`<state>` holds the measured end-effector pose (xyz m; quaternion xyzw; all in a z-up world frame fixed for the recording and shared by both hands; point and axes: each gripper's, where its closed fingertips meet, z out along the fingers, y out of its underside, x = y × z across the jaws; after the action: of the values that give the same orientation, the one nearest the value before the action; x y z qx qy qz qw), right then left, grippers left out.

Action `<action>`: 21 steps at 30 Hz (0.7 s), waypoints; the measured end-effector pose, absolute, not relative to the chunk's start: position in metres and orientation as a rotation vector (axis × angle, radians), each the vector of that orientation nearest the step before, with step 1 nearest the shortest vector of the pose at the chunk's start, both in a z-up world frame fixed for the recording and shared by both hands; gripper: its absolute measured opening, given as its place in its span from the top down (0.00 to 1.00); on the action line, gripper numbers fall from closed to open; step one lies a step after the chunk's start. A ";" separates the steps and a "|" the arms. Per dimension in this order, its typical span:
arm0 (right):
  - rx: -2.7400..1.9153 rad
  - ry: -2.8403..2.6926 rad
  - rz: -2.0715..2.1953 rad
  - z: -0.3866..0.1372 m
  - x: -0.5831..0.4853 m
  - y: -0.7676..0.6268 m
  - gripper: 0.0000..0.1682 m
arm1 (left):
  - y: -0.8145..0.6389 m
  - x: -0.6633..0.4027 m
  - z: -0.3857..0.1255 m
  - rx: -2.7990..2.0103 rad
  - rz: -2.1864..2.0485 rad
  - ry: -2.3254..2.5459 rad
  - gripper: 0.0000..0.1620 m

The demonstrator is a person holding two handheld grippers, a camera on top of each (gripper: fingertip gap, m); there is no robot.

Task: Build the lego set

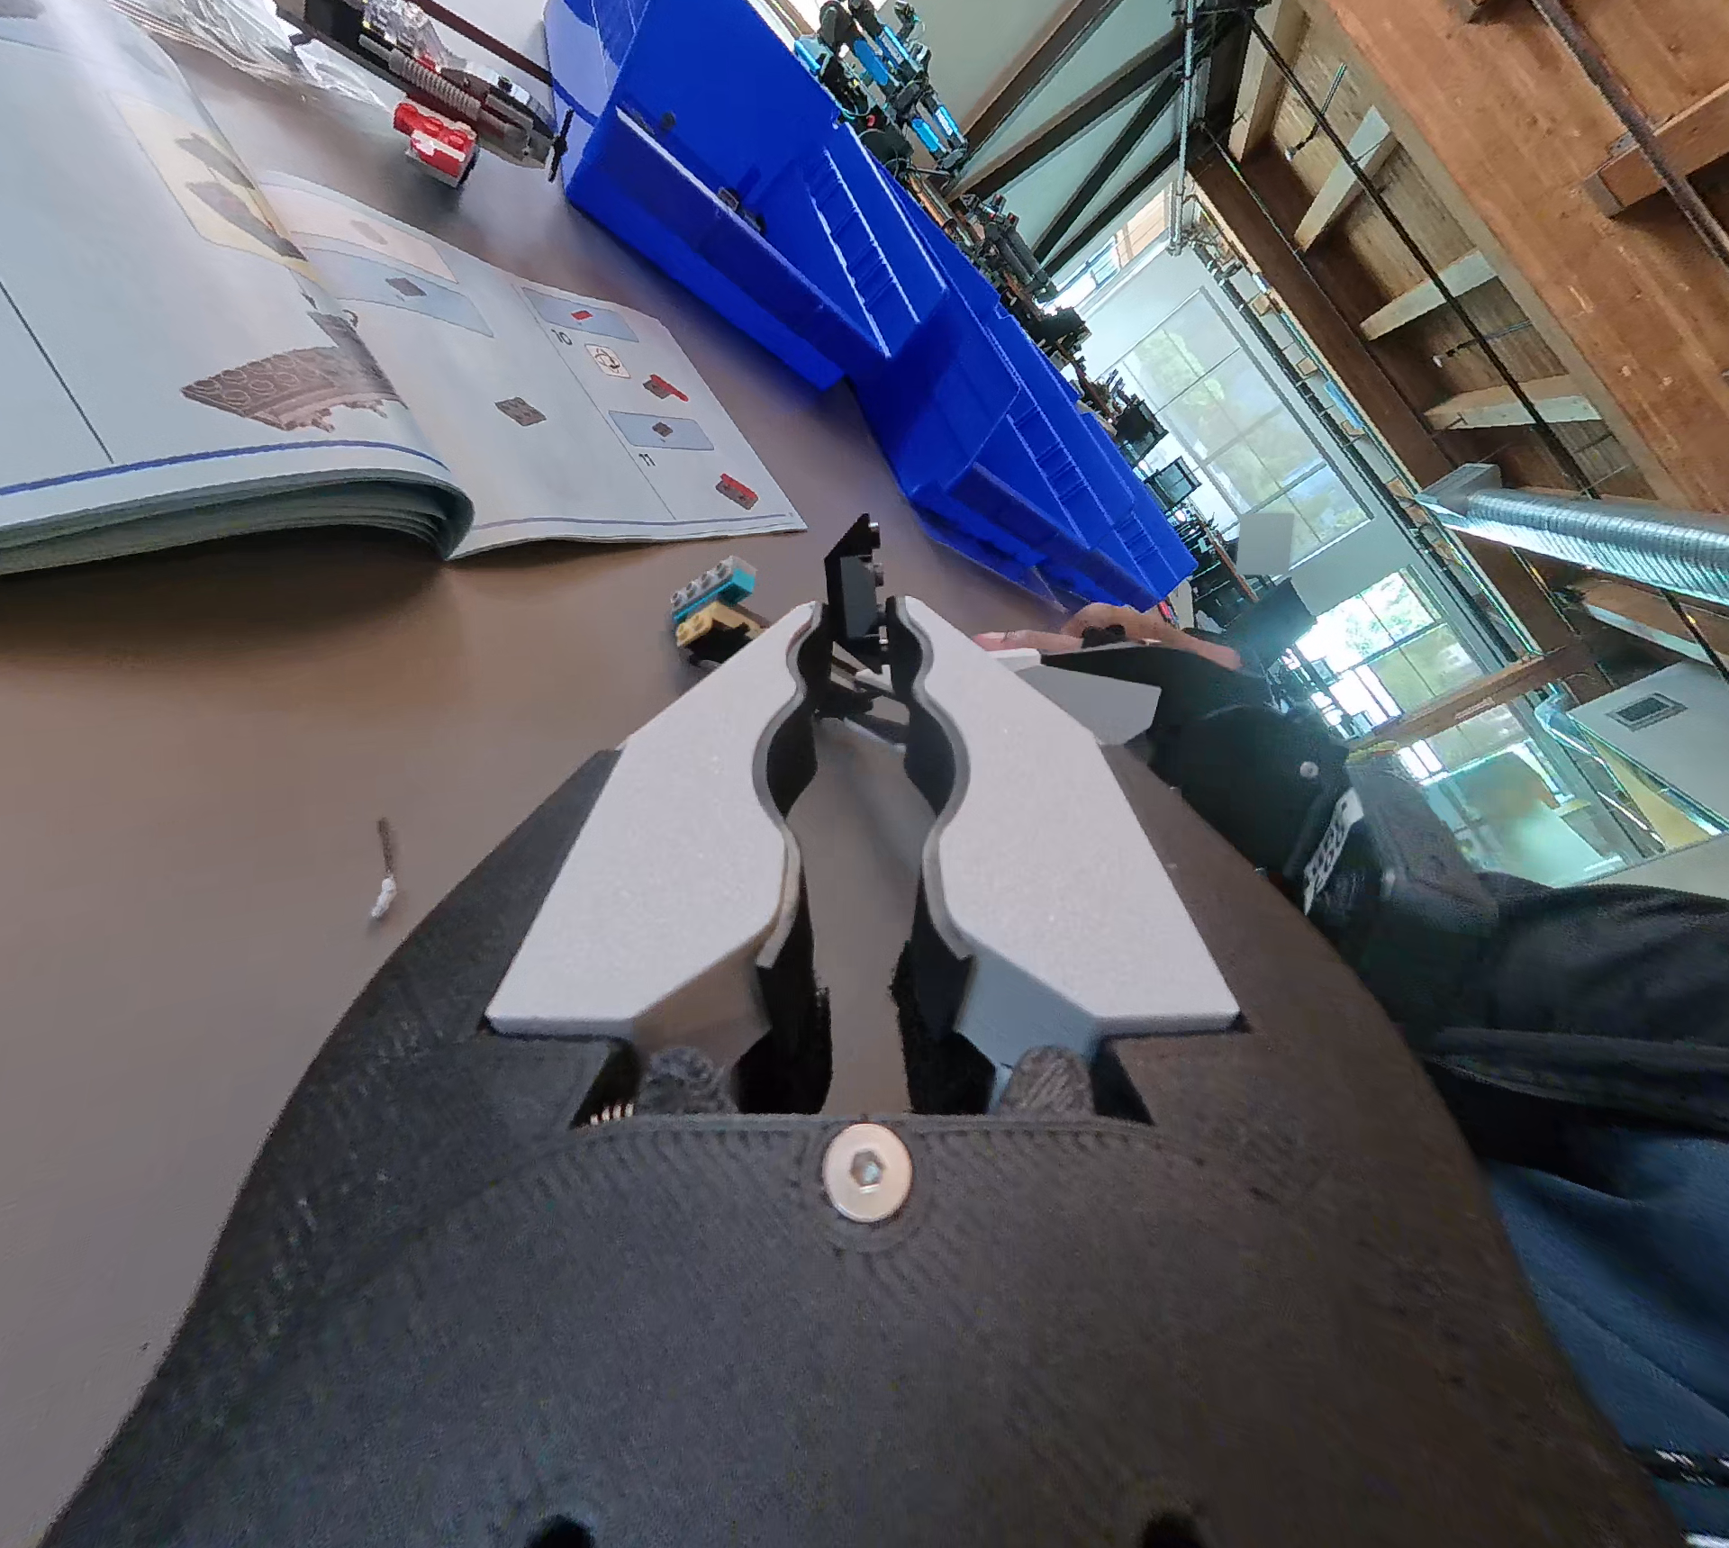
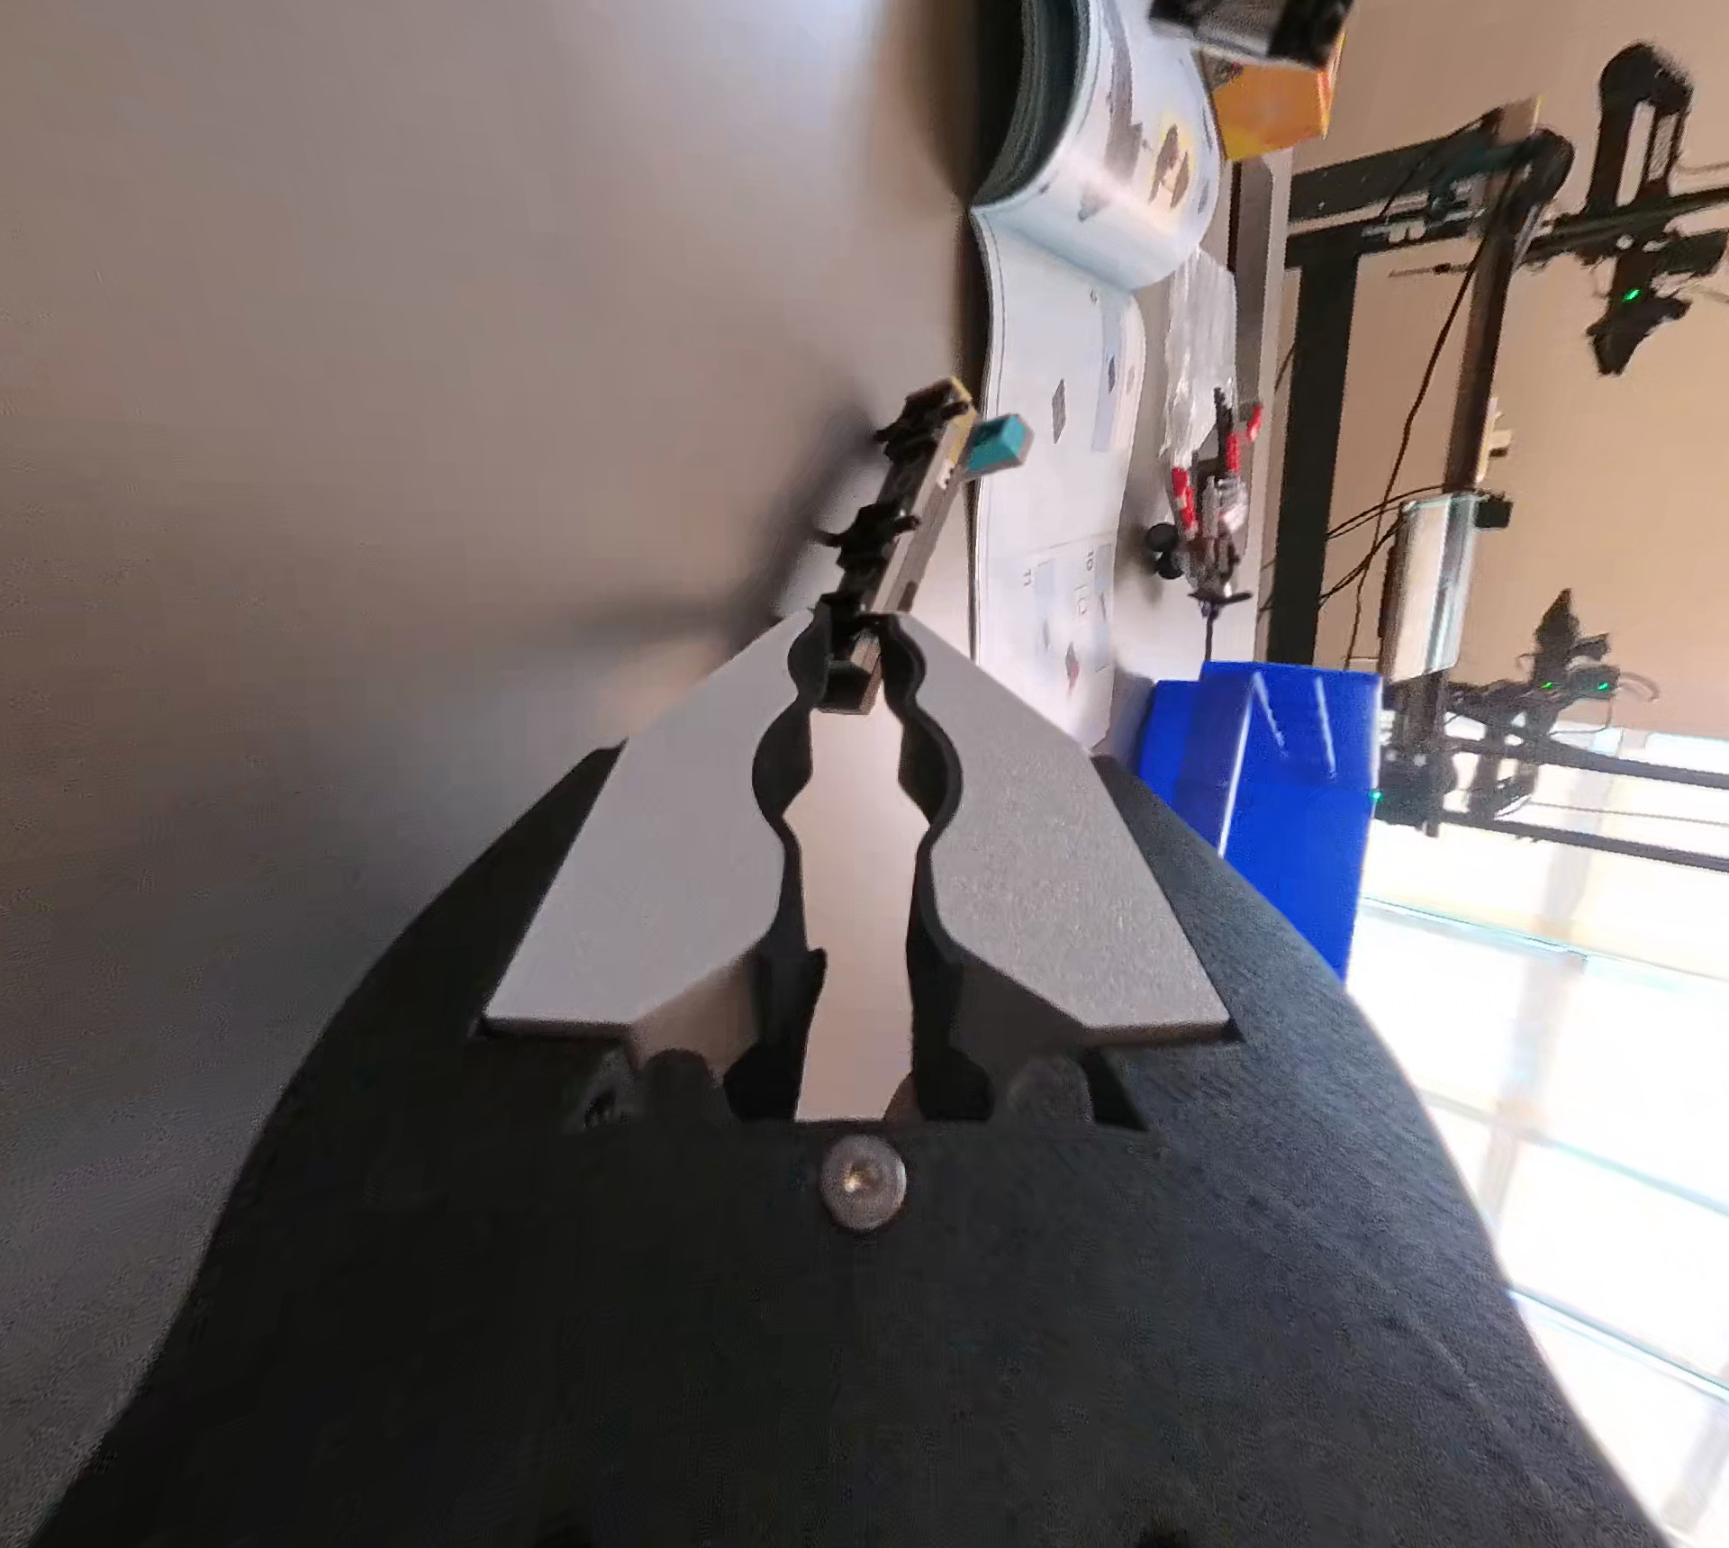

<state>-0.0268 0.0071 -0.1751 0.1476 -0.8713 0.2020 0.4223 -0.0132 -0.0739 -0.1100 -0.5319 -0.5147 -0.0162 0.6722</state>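
My left gripper [image 1: 856, 614] is shut on a small black lego plate [image 1: 851, 572] that stands on edge between the fingertips, just above the brown table [image 1: 215, 736]. My right gripper [image 2: 856, 628] is shut on one end of a long grey and black lego assembly [image 2: 912, 521] with a teal brick and a yellow end. That teal and yellow end also shows in the left wrist view [image 1: 716, 600], just left of the left fingertips. The right gripper's grey finger [image 1: 1085, 689] and a gloved hand show there at the right. The left gripper [image 2: 1263, 6] shows blurred at the top of the right wrist view.
An open instruction booklet [image 1: 281, 380] lies to the left. A partly built red and grey lego model [image 1: 421, 72] lies beyond it, near a row of blue bins [image 1: 748, 193]. A small thin stick piece [image 1: 384, 867] lies alone on the table. Left tips to right tips: about 11 cm.
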 end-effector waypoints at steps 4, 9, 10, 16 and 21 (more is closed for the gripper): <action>0.427 -2.146 0.485 -0.176 -0.025 0.004 0.92 | -0.073 -0.013 -0.111 -1.200 -0.040 -1.160 0.93; 0.445 -2.140 0.486 -0.176 -0.025 0.004 0.92 | -0.072 -0.014 -0.110 -1.202 -0.040 -1.158 0.93; 0.450 -2.137 0.485 -0.176 -0.025 0.004 0.92 | -0.072 -0.014 -0.111 -1.202 -0.040 -1.159 0.93; 0.502 -2.127 0.495 -0.179 -0.018 -0.001 0.93 | -0.072 -0.014 -0.111 -1.203 -0.039 -1.160 0.93; 0.521 -2.149 0.502 -0.186 -0.012 -0.002 0.92 | -0.073 -0.013 -0.110 -1.202 -0.039 -1.159 0.93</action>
<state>-0.0115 -0.0023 -0.1860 0.2081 -0.8586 0.2007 0.4234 -0.0134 -0.0729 -0.1103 -0.5334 -0.5145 -0.0175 0.6711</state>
